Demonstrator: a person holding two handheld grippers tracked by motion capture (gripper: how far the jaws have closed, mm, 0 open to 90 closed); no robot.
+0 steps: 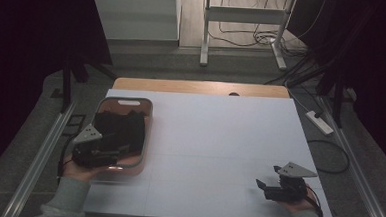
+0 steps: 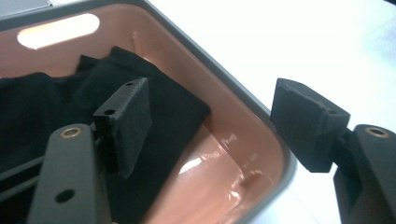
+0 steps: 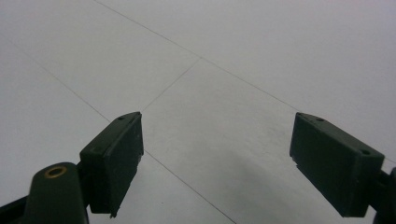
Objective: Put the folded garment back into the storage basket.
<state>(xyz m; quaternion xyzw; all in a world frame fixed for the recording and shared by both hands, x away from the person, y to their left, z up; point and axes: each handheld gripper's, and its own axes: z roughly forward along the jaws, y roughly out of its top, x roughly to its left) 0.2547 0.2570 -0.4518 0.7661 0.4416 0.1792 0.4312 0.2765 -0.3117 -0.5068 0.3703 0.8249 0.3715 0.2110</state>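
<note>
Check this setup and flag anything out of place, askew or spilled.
Nothing stands out. The black cloth lies bunched inside the pink basket, none over the rim. The left claw straddles the basket's wall, open; the right claw is open above the white table.

We found the table (image 1: 219,140) bare and wide open between our 2 hand-held grippers. At the left, the pink basket (image 1: 148,117) blocked the way, its rim running between the left hand-held gripper's (image 2: 210,126) spread jaws, with black cloth (image 1: 122,130) filling it.

High view: we look forward and down on the table (image 1: 219,140). Gripper views ride close; left one shares the basket (image 2: 261,112) with it.
</note>
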